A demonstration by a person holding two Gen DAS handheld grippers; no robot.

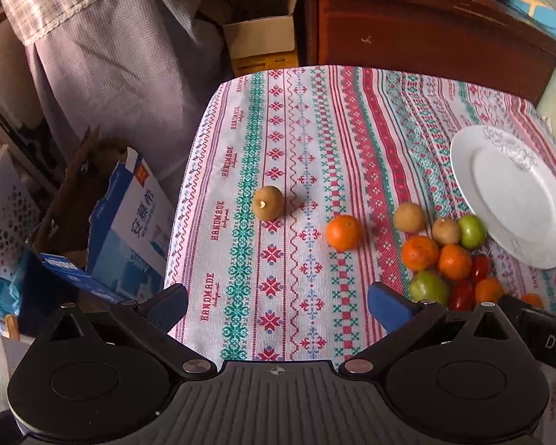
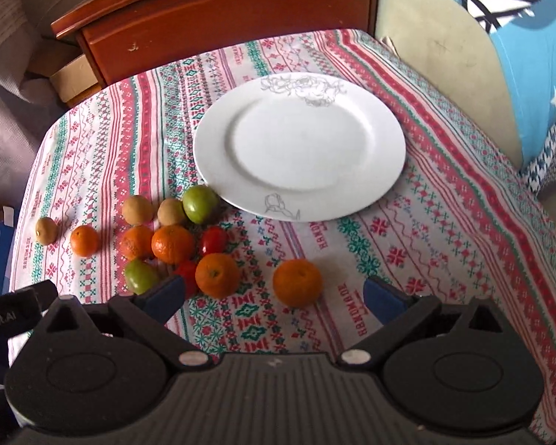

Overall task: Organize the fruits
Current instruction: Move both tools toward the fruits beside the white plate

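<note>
A white plate [image 2: 300, 193] lies bare on the patterned tablecloth; it also shows in the left wrist view [image 1: 515, 200]. Left of it sits a heap of fruit: oranges [image 2: 172, 243], green fruits [image 2: 199, 203], brown kiwis [image 2: 137, 209] and red tomatoes [image 2: 213, 240]. One orange [image 2: 297, 282] lies apart, just ahead of my open, empty right gripper [image 2: 274, 296]. In the left wrist view a lone kiwi [image 1: 267, 203] and a lone orange [image 1: 343, 233] lie ahead of my open, empty left gripper [image 1: 278, 302]. The heap [image 1: 441, 256] lies to its right.
A wooden cabinet [image 2: 222, 18] stands behind the table. Cardboard boxes [image 1: 103, 230] and covered furniture [image 1: 111, 55] crowd the floor off the table's left edge. A blue cushion [image 2: 530, 37] lies at the right. The tablecloth [image 1: 296, 129] hangs over the table edges.
</note>
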